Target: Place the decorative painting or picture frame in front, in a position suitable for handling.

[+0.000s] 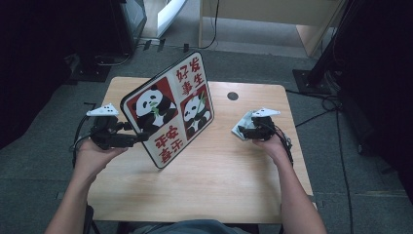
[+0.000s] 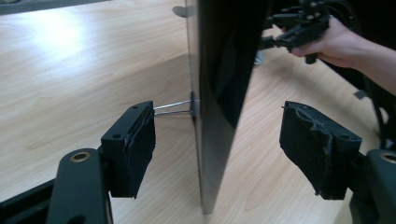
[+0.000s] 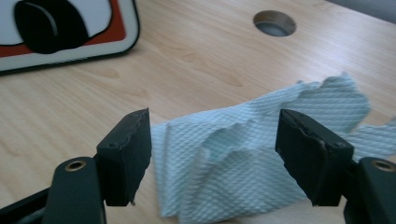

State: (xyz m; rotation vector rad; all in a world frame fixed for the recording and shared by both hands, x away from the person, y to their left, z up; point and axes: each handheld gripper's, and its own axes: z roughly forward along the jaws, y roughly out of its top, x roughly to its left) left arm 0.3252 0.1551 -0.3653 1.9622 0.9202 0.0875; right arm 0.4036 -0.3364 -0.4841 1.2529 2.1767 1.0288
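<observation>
A rounded board (image 1: 170, 109) printed with pandas and red characters stands tilted on its lower corner on the wooden table (image 1: 219, 185). My left gripper (image 1: 141, 138) is at its left edge. In the left gripper view the board (image 2: 219, 70) is edge-on between the jaws, which stand wide apart with a gap on each side; my left gripper (image 2: 219, 144) is open. A thin metal wire (image 2: 173, 108) juts from the board's back towards the left jaw. A crumpled white paper towel (image 3: 322, 102) lies under my open right gripper (image 3: 215, 149), at the table's right (image 1: 243, 122).
A round cable hole (image 1: 233, 96) is in the table behind the towel, and it also appears in the right gripper view (image 3: 274, 23). The person's right hand (image 2: 327, 39) with its gripper is seen beyond the board. Cables and dark stands lie on the floor to the right.
</observation>
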